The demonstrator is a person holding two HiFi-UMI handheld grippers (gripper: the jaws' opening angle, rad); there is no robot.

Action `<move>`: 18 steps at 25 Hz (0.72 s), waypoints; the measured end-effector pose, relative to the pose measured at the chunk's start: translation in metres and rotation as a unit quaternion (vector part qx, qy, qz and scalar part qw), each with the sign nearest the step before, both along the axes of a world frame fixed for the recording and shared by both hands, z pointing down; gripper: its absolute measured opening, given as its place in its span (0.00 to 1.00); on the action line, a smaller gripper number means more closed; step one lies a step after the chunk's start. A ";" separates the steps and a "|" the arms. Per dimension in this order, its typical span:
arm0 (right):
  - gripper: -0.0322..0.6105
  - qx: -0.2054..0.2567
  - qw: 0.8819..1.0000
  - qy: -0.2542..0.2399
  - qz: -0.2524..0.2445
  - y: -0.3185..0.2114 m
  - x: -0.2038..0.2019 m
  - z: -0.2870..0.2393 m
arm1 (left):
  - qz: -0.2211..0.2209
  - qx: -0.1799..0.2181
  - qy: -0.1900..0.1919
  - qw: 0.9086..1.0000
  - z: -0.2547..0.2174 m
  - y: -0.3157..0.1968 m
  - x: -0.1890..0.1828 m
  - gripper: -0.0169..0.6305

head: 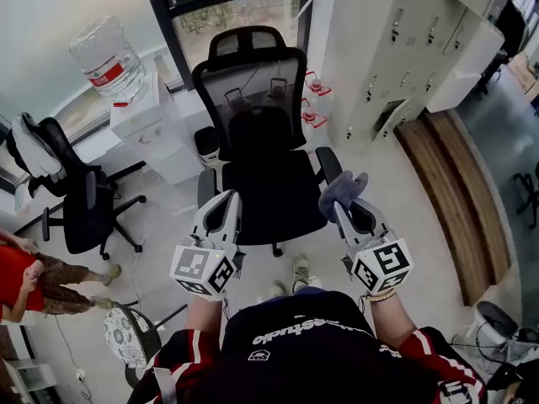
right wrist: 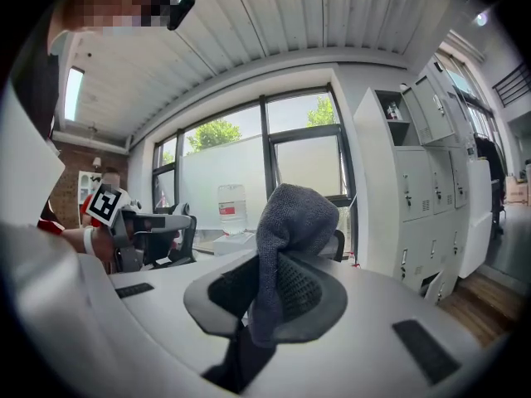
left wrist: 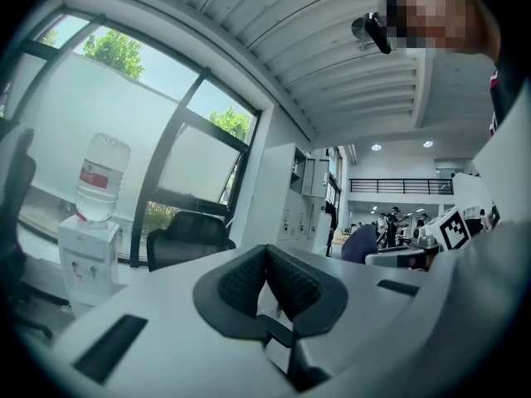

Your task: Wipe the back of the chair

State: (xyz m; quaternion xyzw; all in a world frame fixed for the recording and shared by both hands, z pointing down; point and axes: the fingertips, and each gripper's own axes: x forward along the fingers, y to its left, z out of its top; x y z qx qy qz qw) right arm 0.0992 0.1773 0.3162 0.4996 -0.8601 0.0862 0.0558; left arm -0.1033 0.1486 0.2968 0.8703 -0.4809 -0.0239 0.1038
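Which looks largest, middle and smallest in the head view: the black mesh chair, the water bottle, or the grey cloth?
1. black mesh chair, by far the largest.
2. water bottle.
3. grey cloth: it is nearer the camera, yet looks smallest.

Bright daylight, strong fisheye warp, dark corners

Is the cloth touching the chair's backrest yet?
Apart. In the head view, the cloth, held in the right gripper, hangs well short of the backrest.
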 end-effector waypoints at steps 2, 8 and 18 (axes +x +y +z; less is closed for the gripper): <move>0.15 -0.002 1.000 -0.003 -0.009 -0.019 0.005 0.004 | -0.004 0.001 -0.003 1.000 0.000 -0.016 0.008 0.06; 0.15 -0.003 0.999 -0.020 -0.046 -0.083 0.025 0.004 | -0.029 0.000 -0.021 0.999 -0.007 -0.066 0.035 0.06; 0.15 -0.005 0.997 -0.036 -0.074 -0.153 0.062 0.014 | -0.073 -0.001 -0.044 0.996 -0.010 -0.113 0.062 0.06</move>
